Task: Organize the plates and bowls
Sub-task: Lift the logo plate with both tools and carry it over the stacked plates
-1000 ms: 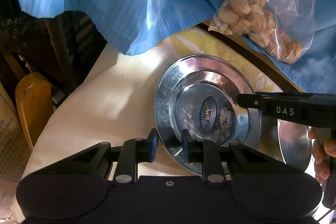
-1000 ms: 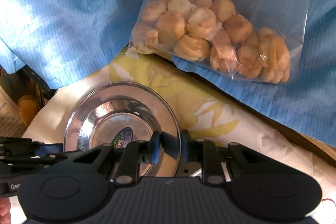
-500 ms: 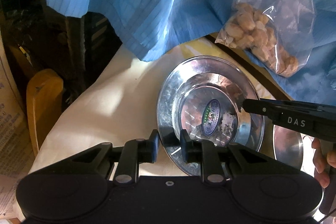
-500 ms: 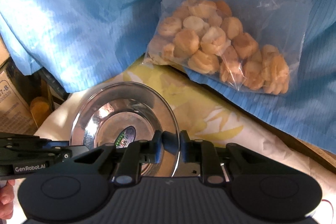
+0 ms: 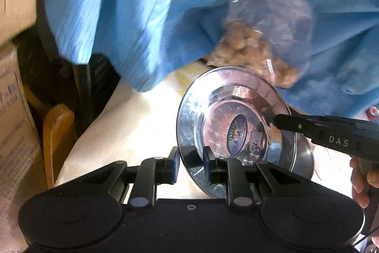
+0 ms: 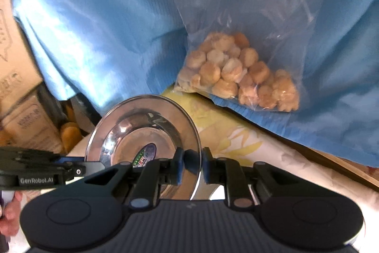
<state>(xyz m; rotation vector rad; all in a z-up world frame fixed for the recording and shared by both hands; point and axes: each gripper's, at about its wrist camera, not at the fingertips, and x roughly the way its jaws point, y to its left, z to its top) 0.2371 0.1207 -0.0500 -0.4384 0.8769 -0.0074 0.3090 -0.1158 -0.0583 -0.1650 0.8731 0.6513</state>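
Grippers (image 5: 189, 165) (image 6: 192, 165) astride plate (image 5: 201, 108) rim

Shiny steel plate (image 5: 233, 132) with oval sticker, tilted up off the cloth, second plate (image 5: 305, 158) behind.

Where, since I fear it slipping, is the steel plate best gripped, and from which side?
Grip the steel plate by its broad flat rim, edge-on from outside: the sunken middle offers nothing to pinch. Two separate edges probably steady it best. Here the left hand-held gripper pinches the near rim, and the right hand-held gripper, jaws closing, has the rim between its pads.
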